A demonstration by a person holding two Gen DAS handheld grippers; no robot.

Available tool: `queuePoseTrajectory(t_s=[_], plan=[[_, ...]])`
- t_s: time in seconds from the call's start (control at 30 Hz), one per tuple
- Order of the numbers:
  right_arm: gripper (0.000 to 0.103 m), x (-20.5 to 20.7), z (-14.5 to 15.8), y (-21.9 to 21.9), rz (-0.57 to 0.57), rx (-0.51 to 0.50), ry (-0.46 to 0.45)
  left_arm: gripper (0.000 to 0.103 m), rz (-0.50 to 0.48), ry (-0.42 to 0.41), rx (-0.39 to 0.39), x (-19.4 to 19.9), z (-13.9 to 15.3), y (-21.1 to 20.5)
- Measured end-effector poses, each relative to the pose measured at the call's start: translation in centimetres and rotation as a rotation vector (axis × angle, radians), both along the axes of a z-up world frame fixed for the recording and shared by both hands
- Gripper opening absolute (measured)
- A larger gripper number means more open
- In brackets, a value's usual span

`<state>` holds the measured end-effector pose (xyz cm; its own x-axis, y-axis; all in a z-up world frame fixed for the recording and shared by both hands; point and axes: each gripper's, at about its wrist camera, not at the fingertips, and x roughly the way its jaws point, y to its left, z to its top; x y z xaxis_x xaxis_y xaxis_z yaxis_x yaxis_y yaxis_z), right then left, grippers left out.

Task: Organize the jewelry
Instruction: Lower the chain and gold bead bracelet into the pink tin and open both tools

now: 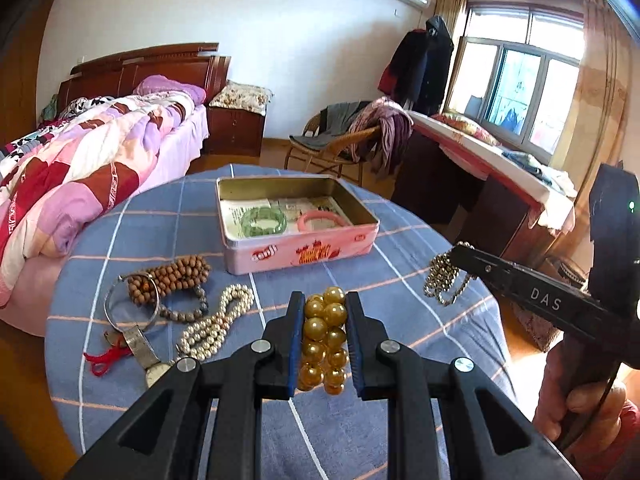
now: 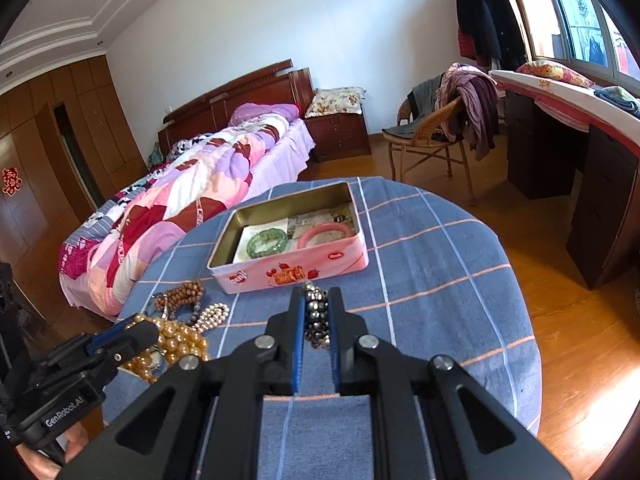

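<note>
Step in hand: both tools are loaded at once and carrying toward the tin; two pieces are already inside it, so the sorting looks partly done.
Left gripper (image 1: 323,312): closed on the amber bead bracelet (image 1: 323,340), whose doubled rows fill the gap between the blue pads, low in the middle of the left wrist view.
Right gripper (image 2: 316,308): clamped on a dark metallic bead strand (image 2: 316,314); in the left wrist view it dangles at centre right, clear of the cloth.
Tin (image 1: 304,254): open, pink, middle of the left wrist frame, holding a green bangle (image 1: 264,220) and a pink bangle (image 1: 320,221) side by side on paper.
Still on the checked tablecloth (image 1: 400,248): wooden beads (image 1: 172,276), a pearl strand (image 1: 218,326), a metal bangle (image 1: 132,304) and a watch (image 1: 154,368), all lower left.
Poor view: whether the amber bracelet hangs free or brushes the cloth is unclear.
Next move calls for: bringing each load over the tin's rim, one at a time so the tools don't collide, and opening only above bare paper, likely its near edge.
</note>
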<state>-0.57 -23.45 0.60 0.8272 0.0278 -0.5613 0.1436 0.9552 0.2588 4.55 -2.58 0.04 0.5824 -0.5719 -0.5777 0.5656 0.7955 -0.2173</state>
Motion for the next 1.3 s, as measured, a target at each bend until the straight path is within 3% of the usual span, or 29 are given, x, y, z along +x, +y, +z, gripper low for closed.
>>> queuePoseTrajectory(t_s=[0.2,0.3,0.53,0.7,0.9,1.3], plan=[[0.013,0.7,-0.5,0.2,0.010,-0.003,0.019,0.020,-0.014,0.019,0.007,0.3,-0.6,-0.6],[0.013,1.1,-0.2,0.1,0.014,-0.004,0.012,0.020,-0.014,0.026,-0.037,0.8,0.4,-0.4],[0.013,3.7,2.9,-0.3,0.029,-0.012,-0.076,0.020,0.017,-0.079,-0.087,3.8,4.4,-0.9],[0.013,7.1,4.7,-0.6,0.032,-0.012,-0.140,0.020,0.045,-0.118,-0.102,7.3,5.7,-2.2],[0.014,12.0,3.3,-0.9,0.008,-0.002,-0.126,0.020,0.079,-0.076,-0.069,12.2,3.7,-4.9],[0.013,19.3,-2.8,-2.9,-0.031,0.083,0.015,0.020,0.141,0.039,0.006,19.3,-1.7,-7.7]])
